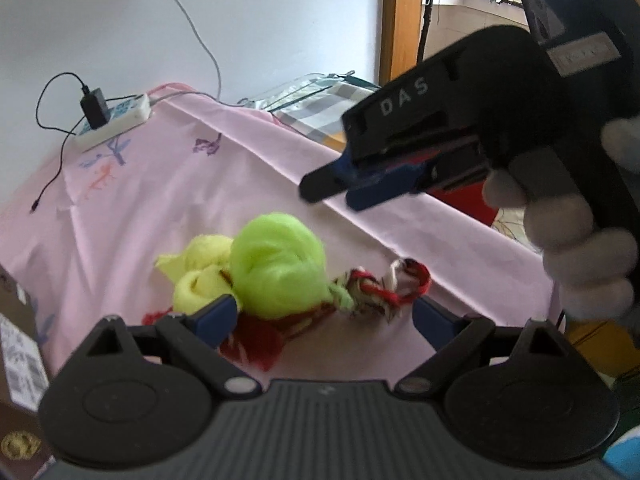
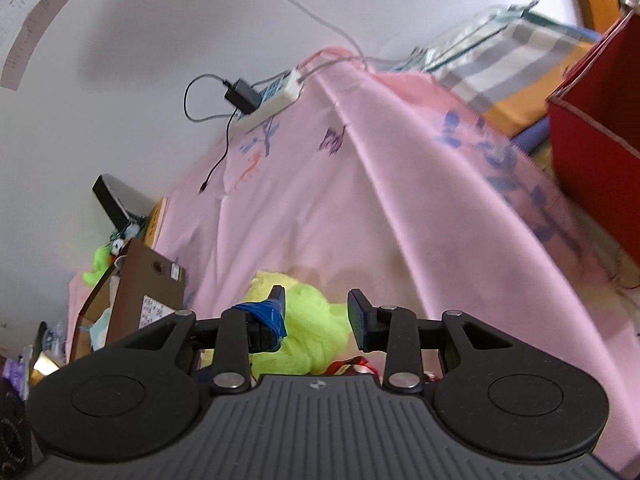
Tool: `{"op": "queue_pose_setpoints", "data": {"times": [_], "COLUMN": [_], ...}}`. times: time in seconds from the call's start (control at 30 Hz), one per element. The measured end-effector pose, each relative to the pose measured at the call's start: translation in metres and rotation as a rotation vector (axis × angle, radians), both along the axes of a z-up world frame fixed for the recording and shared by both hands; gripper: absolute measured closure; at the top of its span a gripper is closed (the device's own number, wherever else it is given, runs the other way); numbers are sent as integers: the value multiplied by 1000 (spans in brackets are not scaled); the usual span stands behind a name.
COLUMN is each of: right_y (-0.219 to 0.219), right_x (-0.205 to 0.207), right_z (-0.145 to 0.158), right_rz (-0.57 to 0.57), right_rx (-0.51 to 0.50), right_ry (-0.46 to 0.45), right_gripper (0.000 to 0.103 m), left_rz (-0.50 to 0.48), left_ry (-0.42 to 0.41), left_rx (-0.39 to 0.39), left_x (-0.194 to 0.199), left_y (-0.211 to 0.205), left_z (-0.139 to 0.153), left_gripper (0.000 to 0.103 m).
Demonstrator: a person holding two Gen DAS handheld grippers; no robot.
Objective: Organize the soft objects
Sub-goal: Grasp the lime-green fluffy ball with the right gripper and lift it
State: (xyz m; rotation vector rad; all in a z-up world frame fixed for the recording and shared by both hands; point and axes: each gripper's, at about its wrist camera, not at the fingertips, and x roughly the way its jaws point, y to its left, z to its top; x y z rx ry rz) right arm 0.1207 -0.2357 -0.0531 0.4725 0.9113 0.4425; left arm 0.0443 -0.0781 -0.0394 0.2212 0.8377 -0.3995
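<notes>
A bright green fuzzy ball (image 1: 276, 268) lies on the pink cloth (image 1: 192, 184), touching a pale yellow soft piece (image 1: 200, 276), with a red soft piece (image 1: 256, 344) under it and a red, white and green braided rope toy (image 1: 380, 292) to its right. My left gripper (image 1: 324, 320) is open, its fingers on either side of this pile. My right gripper (image 1: 336, 188) hangs above the pile in the left wrist view. In its own view my right gripper (image 2: 318, 312) is open and empty above the green ball (image 2: 312, 332).
A white power strip (image 1: 114, 122) with a black charger and cables lies at the far end of the cloth. A cardboard box (image 2: 132, 304) of toys stands left. A red box (image 2: 596, 148) and a plaid bag (image 2: 508, 60) stand right.
</notes>
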Motion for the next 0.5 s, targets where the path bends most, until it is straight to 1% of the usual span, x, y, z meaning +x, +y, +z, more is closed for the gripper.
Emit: {"op": "queue_pose_setpoints", "data": {"times": [0.1, 0.17, 0.2, 0.3, 0.33, 0.47, 0.5], "right_y": [6, 9, 11, 16, 16, 16, 15], "right_x": [9, 16, 19, 27, 28, 31, 31], "right_z": [-7, -13, -16, -24, -27, -32, -32], "right_rz": [31, 58, 67, 99, 103, 95, 96], "right_rx": [13, 13, 13, 16, 13, 42, 42], "right_ry": [22, 48, 60, 100, 108, 129, 132], "right_gripper": [86, 86, 86, 84, 82, 82, 82], "left_rz": [5, 11, 20, 37, 41, 63, 64], "left_ry": [-8, 7, 24, 45, 45, 52, 50], "left_rx": [14, 11, 7, 1, -2, -34, -37], "left_x": [15, 25, 31, 42, 44, 49, 50], "left_y": [-4, -4, -3, 1, 2, 8, 9], "left_z": [-5, -10, -14, -20, -21, -23, -23], "left_gripper": [10, 10, 12, 25, 27, 33, 48]}}
